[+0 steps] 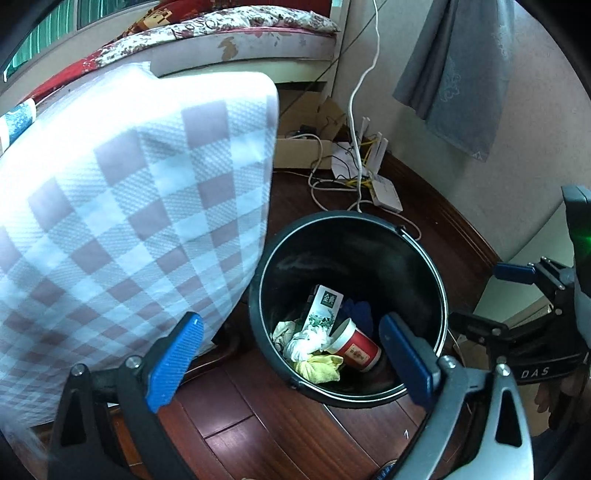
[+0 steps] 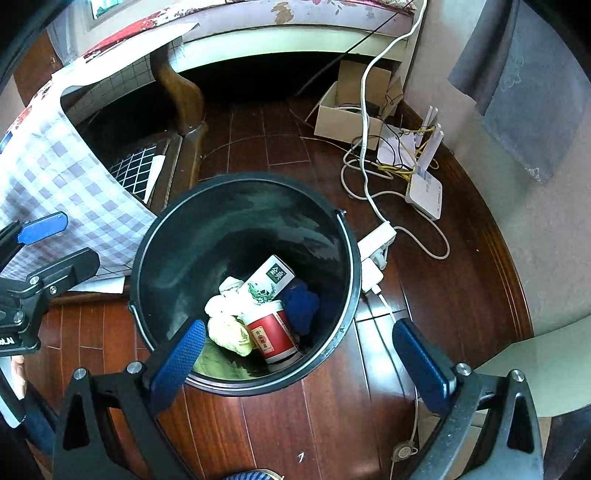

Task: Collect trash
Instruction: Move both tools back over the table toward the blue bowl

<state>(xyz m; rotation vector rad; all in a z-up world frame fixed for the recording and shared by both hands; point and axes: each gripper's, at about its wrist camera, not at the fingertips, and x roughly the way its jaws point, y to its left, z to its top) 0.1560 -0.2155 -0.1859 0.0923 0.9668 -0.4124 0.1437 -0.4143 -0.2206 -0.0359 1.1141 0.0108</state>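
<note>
Dark red-brown wood plank floor (image 2: 280, 417), bedroom corner, pale wall on the right side. Black round bucket (image 1: 424, 254) stands upright on the floor, used as trash bin; thin wire handle lies down along its rim.

Contents, all at bucket bottom:
- red paper cup (image 2: 271, 334) w/ white rim, on its side, label facing up
- white/green carton (image 2: 271, 278) w/ green square logo, leaning against cup & tissue
- crumpled white tissue (image 2: 225, 304), touching carton
- yellow crumpled wrapper/cloth (image 2: 231, 334), just beside cup, toward near wall
- dark blue cloth-like lump (image 2: 301, 304), behind cup; material unclear

Left gripper (image 1: 291, 363): blue pads wide apart, nothing btwn them, hovers over near rim of bucket, pointing steeply down. Right gripper (image 2: 303, 360): pads also spread wide, empty, above near edge of bucket. Neither pad set touches any trash. Each gripper shows at the edge of the other's view, so they sit side by side.

Surroundings: checked lilac/white cloth (image 1: 129, 221) hangs down just left of bucket, close to its rim. Past bucket: white power strip (image 2: 376, 243) near its right side, white router (image 2: 424, 195) w/ antennas, tangle of white/yellow cables, open cardboard box (image 2: 343, 114). Bed w/ floral cover (image 1: 236, 26) at back. Grey cloth (image 1: 458, 74) hangs on wall at right.
</note>
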